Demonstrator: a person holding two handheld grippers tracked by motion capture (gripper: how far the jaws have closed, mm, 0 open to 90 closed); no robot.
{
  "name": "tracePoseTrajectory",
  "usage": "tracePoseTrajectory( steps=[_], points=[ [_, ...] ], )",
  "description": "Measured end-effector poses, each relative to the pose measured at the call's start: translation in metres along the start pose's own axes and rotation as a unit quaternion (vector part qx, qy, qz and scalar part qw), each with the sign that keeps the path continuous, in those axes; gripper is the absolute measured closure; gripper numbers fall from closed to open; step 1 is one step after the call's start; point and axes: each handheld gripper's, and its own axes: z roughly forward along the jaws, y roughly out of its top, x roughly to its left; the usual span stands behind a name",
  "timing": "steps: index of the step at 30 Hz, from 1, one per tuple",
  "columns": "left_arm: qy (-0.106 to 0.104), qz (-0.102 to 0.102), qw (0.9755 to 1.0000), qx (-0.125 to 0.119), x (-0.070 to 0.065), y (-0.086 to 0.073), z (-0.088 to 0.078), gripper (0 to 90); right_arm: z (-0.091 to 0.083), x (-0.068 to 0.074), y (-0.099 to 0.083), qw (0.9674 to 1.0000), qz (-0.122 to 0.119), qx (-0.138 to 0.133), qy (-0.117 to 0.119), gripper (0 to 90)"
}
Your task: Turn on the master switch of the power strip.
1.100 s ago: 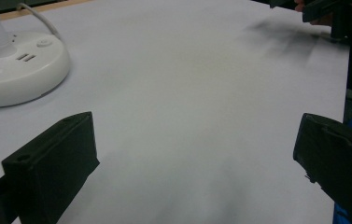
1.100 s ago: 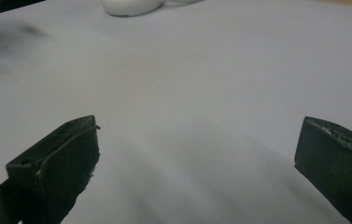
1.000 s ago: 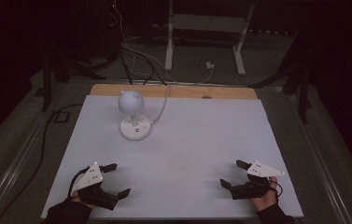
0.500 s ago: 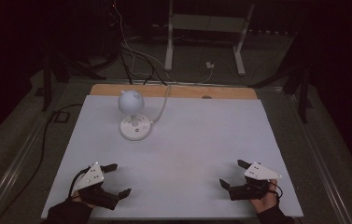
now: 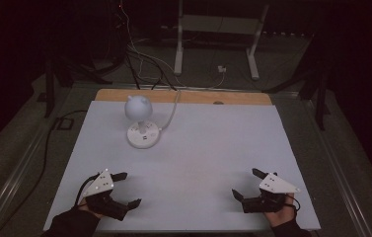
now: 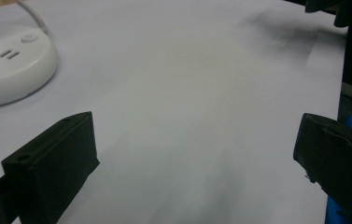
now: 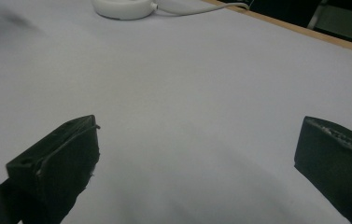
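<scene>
1. Since a second ago: right tongs (image 5: 245,183) drawn slightly back toward the near edge of the worktop (image 5: 213,148); left tongs (image 5: 127,189) barely shifted; lamp unmoved.
2. White worktop, with a bare wooden strip (image 5: 188,96) along its far edge.
3. Round-headed white desk lamp (image 5: 140,123) standing upright near the far-left corner, well apart from both tongs; white cable (image 5: 173,106) running from its disc base (image 5: 143,136) over the far edge.
4. Left tongs near the near-left corner, jaws spread wide, holding nothing; bare worktop between them in the left gripper view, lamp base (image 6: 10,70) ahead at upper left.
5. Right tongs near the near-right corner, jaws likewise wide apart and empty; lamp base (image 7: 124,7) far ahead in the right gripper view.
</scene>
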Motion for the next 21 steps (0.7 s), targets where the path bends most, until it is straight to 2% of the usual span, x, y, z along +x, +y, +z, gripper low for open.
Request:
tracePoseTrajectory(
  steps=[2, 7, 21],
  points=[
    [-0.006, 0.005, 0.9999, 0.01, 0.001, 0.005, 0.001, 0.2, 0.0, 0.001, 0.0, 1.0, -0.004, 0.001, -0.001, 0.0],
    [-0.012, 0.007, 0.9998, 0.014, 0.004, 0.015, 0.0, 0.2, -0.002, 0.002, 0.001, 0.9999, -0.003, -0.008, -0.005, 0.0],
    [-0.02, 0.024, 0.9994, 0.014, 0.013, 0.053, 0.005, 0.2, -0.005, 0.001, 0.002, 0.9998, 0.001, -0.02, -0.007, 0.0]
  ],
)
